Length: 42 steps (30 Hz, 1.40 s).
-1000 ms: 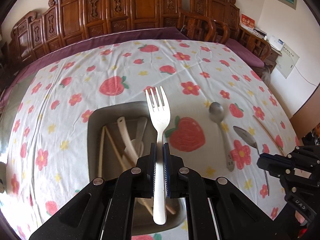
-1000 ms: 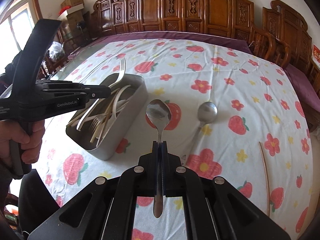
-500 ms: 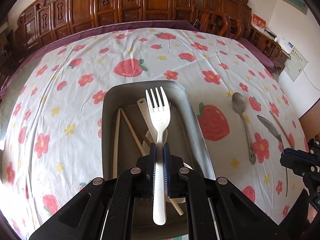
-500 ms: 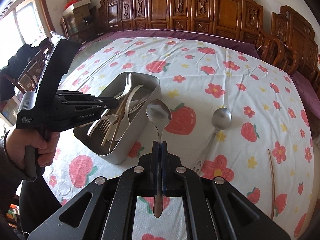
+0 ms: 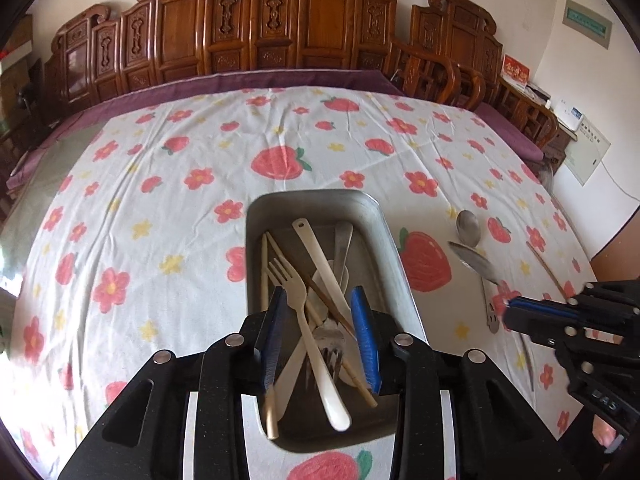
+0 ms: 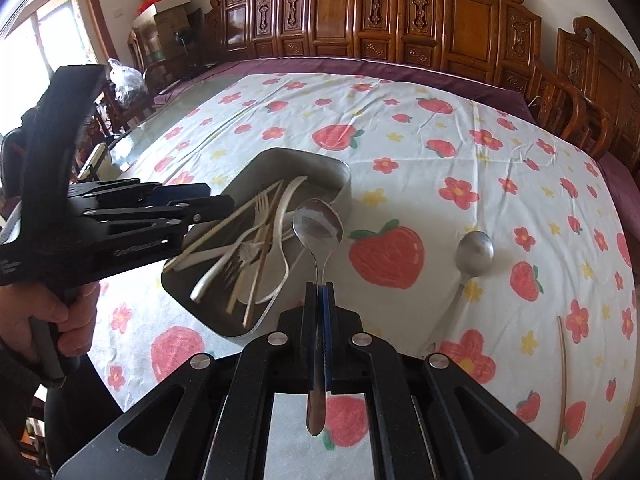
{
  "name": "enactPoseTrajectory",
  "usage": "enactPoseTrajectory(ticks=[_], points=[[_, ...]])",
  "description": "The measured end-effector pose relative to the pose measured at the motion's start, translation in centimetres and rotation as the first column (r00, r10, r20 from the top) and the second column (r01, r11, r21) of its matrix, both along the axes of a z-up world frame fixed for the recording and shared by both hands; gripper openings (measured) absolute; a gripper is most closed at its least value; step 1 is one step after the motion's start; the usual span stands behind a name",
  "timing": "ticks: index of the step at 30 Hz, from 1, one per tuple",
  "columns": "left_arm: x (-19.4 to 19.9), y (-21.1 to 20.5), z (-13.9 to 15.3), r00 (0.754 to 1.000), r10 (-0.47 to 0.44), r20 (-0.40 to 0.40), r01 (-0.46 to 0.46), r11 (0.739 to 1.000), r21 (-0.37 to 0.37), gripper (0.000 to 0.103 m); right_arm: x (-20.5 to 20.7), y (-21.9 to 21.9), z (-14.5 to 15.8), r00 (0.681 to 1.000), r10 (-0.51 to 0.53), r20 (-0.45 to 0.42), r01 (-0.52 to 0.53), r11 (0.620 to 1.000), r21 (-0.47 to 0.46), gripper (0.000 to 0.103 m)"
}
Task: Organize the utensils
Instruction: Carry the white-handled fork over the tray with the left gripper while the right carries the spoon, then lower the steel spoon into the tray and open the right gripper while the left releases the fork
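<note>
A grey metal tray [image 5: 375, 216] holds several utensils, among them a white fork [image 5: 298, 300], a white spoon and chopsticks. My left gripper [image 5: 320, 308] is open and empty just above the tray's near half. My right gripper [image 6: 319, 292] is shut on a metal spoon [image 6: 318, 226], held upright beside the tray's [image 6: 344, 172] right wall. The held spoon also shows in the left wrist view [image 5: 474, 260]. Another metal spoon [image 6: 474, 250] lies on the cloth to the right.
A single chopstick [image 6: 564, 364] lies near the table's right edge. The table wears a strawberry-print cloth [image 5: 160, 200]. Carved wooden chairs [image 5: 280, 32] line the far side. My left hand and its gripper [image 6: 120, 216] reach in from the left.
My left gripper has opened and let the white fork drop into the tray. My right gripper has brought the metal spoon closer to the tray.
</note>
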<state>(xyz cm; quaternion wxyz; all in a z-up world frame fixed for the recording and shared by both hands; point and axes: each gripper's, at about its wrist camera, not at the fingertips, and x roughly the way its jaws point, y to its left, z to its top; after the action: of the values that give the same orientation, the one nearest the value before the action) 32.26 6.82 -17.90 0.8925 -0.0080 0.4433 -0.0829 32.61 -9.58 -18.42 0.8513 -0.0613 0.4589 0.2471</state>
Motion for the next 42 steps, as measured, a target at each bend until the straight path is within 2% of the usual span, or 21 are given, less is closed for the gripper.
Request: enactPoseTrajectory(ticks=[4,9,11,12,13,20,22,30,32,38,42], points=[[-1.2,1.2,1.2,0.999,0.01,0.032,-0.01,1.0,0.007,0.045,1.0,1.9,-0.1,1.0,0.01,-0.016,-0.01,1.0,0.028,0.004],[-2.2,3.0,2.1,0.998,0.041,0.05,-0.041,0.999,0.007,0.048,2.6,4.6,-0.4,0.999,0.027,-0.032,-0.026,0.998,0.049,0.004],[-2.6,3.7,2.3,0.997,0.055,0.056,-0.056,0.998,0.005,0.054,3.2,5.6,-0.6,0.999,0.033,-0.041,-0.03,0.998,0.058,0.004],[-2.7,4.0,2.4,0.996,0.062,0.059,-0.062,0.998,0.003,0.062,3.5,6.1,-0.8,0.998,0.035,-0.046,-0.032,0.998,0.06,0.004],[-2.9,4.4,2.5,0.996,0.069,0.065,-0.069,0.998,0.002,0.065,3.8,6.5,-0.9,0.998,0.035,-0.049,-0.032,0.998,0.06,0.004],[-3.6,5.9,2.6,0.992,0.101,0.082,-0.102,0.995,0.018,0.078,6.0,10.0,-2.3,0.997,0.032,-0.073,-0.029,0.999,0.04,0.004],[-3.6,6.2,2.5,0.991,0.105,0.083,-0.108,0.994,0.022,0.086,6.2,10.7,-2.7,0.997,0.034,-0.074,-0.033,0.999,0.024,0.004],[-3.8,6.6,2.7,0.989,0.105,0.105,-0.109,0.993,0.033,0.087,6.1,10.7,-4.0,0.996,0.042,-0.085,-0.04,0.999,0.023,0.005],[-3.7,6.7,2.7,0.989,0.107,0.106,-0.111,0.993,0.032,0.091,6.0,10.6,-4.1,0.995,0.041,-0.085,-0.039,0.999,0.029,0.005],[-3.8,6.4,2.6,0.991,0.092,0.102,-0.095,0.995,0.029,0.093,5.4,10.2,-3.2,0.998,0.053,-0.042,-0.052,0.998,0.031,0.005],[-3.9,5.6,2.7,0.992,0.072,0.104,-0.076,0.997,0.029,0.095,4.0,7.8,-1.8,0.999,0.051,-0.005,-0.051,0.998,0.046,0.005]])
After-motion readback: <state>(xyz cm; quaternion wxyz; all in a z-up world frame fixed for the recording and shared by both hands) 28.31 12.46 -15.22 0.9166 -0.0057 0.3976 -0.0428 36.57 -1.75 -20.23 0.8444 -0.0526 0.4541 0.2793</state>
